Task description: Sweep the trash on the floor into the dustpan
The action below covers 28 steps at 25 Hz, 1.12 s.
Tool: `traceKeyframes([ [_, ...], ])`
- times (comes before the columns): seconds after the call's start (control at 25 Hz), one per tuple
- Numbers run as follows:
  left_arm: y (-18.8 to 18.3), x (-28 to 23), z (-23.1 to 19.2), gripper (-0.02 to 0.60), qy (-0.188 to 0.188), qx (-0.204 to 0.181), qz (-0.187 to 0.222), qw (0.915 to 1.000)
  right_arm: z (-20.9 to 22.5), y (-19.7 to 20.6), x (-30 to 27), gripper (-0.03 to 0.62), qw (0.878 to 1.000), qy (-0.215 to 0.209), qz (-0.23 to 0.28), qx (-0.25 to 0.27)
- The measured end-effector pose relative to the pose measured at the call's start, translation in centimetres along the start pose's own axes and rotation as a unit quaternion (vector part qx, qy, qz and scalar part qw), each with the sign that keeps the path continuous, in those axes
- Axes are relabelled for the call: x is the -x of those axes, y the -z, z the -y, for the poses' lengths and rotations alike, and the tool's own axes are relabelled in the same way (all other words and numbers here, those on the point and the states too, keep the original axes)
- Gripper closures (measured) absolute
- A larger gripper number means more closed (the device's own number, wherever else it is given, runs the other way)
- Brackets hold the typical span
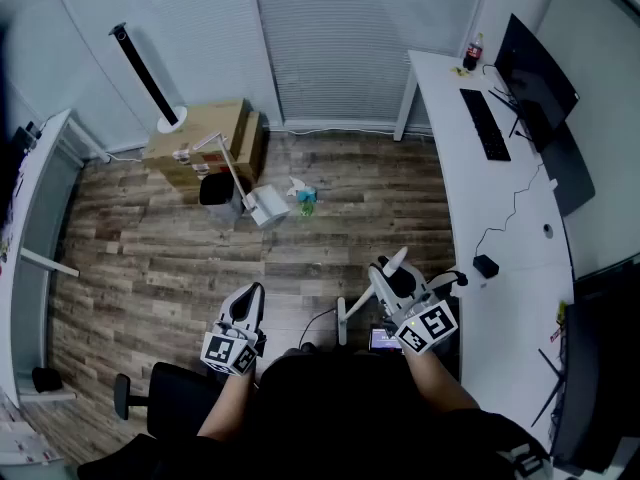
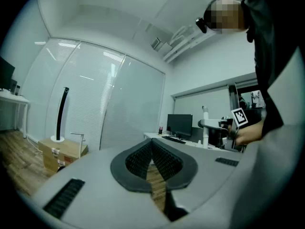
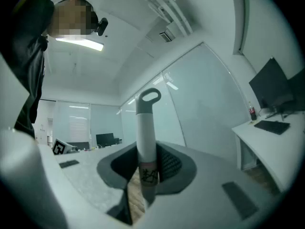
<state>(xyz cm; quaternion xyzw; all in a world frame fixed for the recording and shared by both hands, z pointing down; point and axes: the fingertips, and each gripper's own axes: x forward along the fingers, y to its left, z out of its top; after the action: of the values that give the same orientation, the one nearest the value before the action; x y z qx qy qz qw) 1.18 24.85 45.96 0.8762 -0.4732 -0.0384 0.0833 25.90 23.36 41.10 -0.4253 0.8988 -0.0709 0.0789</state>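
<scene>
My right gripper [image 1: 392,280] is shut on the broom handle [image 3: 146,128], a white stick with a grey loop at its top, which stands upright between the pads. In the head view the handle's top [image 1: 396,261] pokes out past the jaws. Level beside my body, my left gripper [image 1: 251,298] is shut with nothing in it, its ribbed pads [image 2: 162,160] pressed together. Farther out on the wood floor stands the white dustpan [image 1: 268,206] with its long handle leaning up to the left. The trash [image 1: 303,196], small white and green bits, lies just right of the dustpan.
A dark bin [image 1: 219,191] and cardboard boxes [image 1: 208,138] sit behind the dustpan, with a black pole on a round white base [image 1: 169,123] beyond. A white desk [image 1: 495,218] with keyboard and monitor runs along the right. A black chair [image 1: 165,398] is at my lower left.
</scene>
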Motion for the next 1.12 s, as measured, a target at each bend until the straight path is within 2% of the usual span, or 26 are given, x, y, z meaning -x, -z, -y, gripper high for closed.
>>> traceKeyframes([
  [0.24, -2.1, -1.0, 1.3, 0.588, 0.007, -0.013, 0.013, 0.9998, 0.7, 0.4, 1.3, 0.505, 1.000, 0.002, -0.025, 0.005],
  [0.44, -2.1, -0.4, 1.1, 0.588, 0.020, 0.005, 0.013, 0.9997, 0.7, 1.3, 0.9, 0.503, 0.998, -0.028, -0.047, -0.010],
  [0.72, -0.1, 1.5, -0.3, 0.588, 0.010, 0.015, 0.002, 0.9998, 2.4, 1.0, 0.7, 0.497, 0.999, 0.018, -0.035, -0.012],
  [0.92, -0.4, 2.5, -1.4, 0.588, 0.026, 0.017, 0.005, 0.9995, 3.4, 0.6, 0.1, 0.497, 0.999, 0.046, -0.026, -0.010],
  [1.12, -1.2, 4.3, -4.1, 0.588, 0.002, 0.011, 0.019, 0.9998, 3.2, -0.1, -0.7, 0.497, 0.998, 0.063, -0.009, -0.008],
])
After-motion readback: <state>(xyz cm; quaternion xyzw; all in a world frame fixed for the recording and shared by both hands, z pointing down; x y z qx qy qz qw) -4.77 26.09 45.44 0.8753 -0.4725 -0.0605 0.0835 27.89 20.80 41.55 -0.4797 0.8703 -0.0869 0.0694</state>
